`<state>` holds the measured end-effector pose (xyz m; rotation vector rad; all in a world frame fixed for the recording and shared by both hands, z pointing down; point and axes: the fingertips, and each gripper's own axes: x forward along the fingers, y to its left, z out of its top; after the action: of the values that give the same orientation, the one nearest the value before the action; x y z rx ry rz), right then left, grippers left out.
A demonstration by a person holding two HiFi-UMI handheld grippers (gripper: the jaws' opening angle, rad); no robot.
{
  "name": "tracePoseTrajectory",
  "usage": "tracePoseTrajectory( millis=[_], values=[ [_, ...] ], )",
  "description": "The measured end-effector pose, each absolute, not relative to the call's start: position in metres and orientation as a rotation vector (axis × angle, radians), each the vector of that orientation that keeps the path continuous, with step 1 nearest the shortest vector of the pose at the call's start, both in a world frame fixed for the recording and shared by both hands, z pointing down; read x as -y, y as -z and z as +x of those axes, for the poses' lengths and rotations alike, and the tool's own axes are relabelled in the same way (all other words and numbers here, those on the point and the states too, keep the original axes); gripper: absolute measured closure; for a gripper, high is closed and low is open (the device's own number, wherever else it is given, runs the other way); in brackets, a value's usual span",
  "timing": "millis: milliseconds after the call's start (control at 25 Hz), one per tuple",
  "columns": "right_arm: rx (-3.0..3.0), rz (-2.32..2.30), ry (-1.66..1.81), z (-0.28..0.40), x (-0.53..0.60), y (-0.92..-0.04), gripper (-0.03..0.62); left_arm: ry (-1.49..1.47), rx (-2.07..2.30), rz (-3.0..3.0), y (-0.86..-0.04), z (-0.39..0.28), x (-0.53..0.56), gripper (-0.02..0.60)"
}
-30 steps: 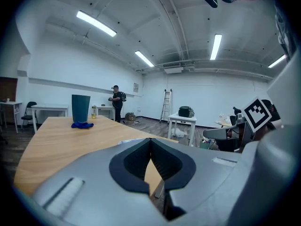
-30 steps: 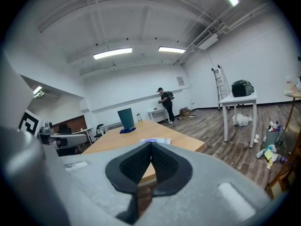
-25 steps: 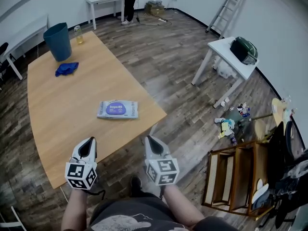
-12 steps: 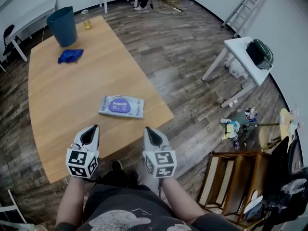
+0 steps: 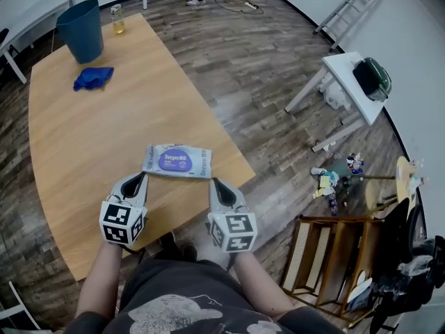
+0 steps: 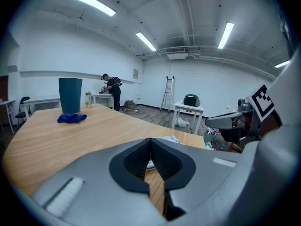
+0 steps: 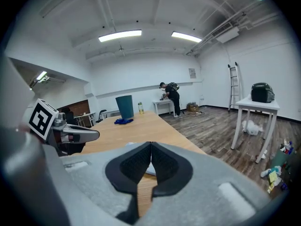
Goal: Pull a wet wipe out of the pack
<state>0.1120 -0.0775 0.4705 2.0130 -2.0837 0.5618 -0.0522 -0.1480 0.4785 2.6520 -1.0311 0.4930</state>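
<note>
Nearest, both grippers hover over the near edge of the table, close to the person's body. Left gripper has its pads pressed together w/ nothing btwn them; right gripper is the same, closed & empty. Just beyond their tips the pack of wipes lies flat on the table, close to the near edge & near the right corner, touched by neither. Its lid looks closed & no wipe shows, so the task seems not yet begun. Left to do, prob.: open the jaws, steady the pack w/ one, lift the flap, pinch a wipe & pull. Table is pale wood. Toward its far end there's a blue cloth, then a teal bin & a small bottle by the far edge. Room has a wood-plank floor, a white side table at right, a ladder on the far wall & a person at a far desk.
</note>
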Motion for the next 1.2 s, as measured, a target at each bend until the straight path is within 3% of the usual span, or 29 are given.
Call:
tracePoseTrajectory(
  millis=[440, 680, 1000, 1200],
  values=[
    [1.969, 1.972, -0.582, 0.106, 0.115, -0.496, 0.599, -0.72, 0.813, 2.644, -0.545, -0.031, 0.179, 0.563],
    [1.97, 1.838, -0.551, 0.096, 0.133, -0.511, 0.565, -0.784, 0.778, 2.618, -0.564, -0.019, 0.182, 0.563],
    [2.067, 1.54, -0.499, 0.08, 0.159, -0.528, 0.49, -0.938, 0.81, 2.587, -0.586, -0.02, 0.188, 0.563],
    [2.117, 1.289, -0.445, 0.066, 0.166, -0.542, 0.379, -0.942, 0.813, 2.542, -0.591, -0.021, 0.19, 0.563]
  ],
)
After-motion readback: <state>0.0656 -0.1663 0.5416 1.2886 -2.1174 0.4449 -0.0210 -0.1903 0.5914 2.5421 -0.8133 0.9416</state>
